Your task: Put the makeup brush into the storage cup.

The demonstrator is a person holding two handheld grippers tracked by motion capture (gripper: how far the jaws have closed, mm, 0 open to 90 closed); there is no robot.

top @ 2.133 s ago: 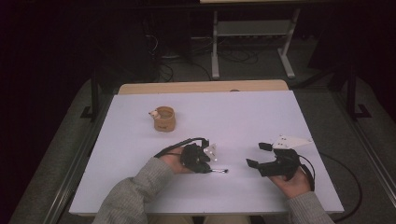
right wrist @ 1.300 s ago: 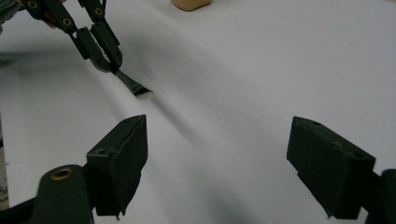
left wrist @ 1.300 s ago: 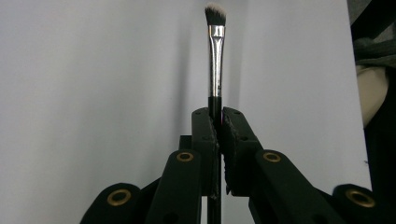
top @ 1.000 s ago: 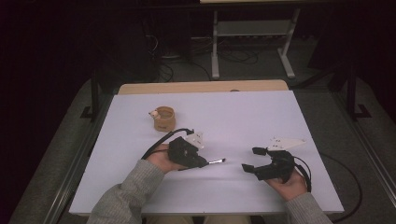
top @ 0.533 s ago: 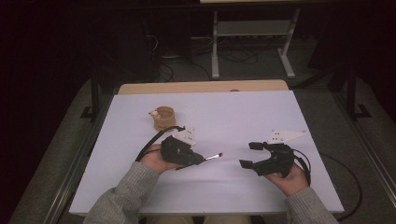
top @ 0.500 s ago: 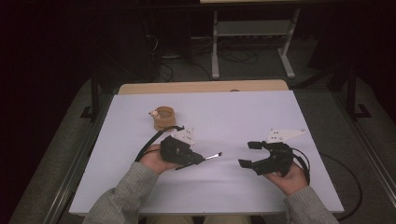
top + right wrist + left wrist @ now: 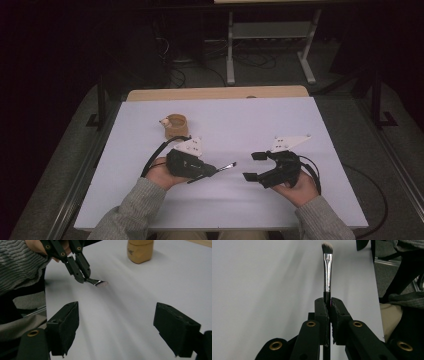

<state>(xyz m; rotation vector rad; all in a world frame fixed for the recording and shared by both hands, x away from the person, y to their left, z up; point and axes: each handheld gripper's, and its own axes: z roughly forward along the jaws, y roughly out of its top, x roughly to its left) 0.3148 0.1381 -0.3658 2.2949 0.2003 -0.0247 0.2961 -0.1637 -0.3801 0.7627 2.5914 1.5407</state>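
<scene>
My left gripper (image 7: 212, 171) (image 7: 329, 305) is shut on a small makeup brush (image 7: 226, 166) (image 7: 327, 277), clamping its black handle. The silver ferrule and pale bristles stick out past the jaws, above the white table (image 7: 225, 125), aimed toward the right hand. My right gripper (image 7: 255, 166) (image 7: 116, 326) hovers to the right of it with jaws wide open and nothing between them. In the right gripper view, the left gripper (image 7: 82, 277) and brush tip (image 7: 101, 283) sit ahead at upper left. A small wooden cup (image 7: 175, 125) (image 7: 140, 250) stands behind the left hand.
The white tabletop's near edge (image 7: 220, 227) lies just under the forearms in grey sleeves. A wooden strip (image 7: 215, 93) borders the far edge. Beyond it, on the dark floor, are a metal stand (image 7: 270, 35) and cables.
Both hands have drifted left and slightly up across the table. The left gripper keeps hold of the brush; the right gripper stays open.
</scene>
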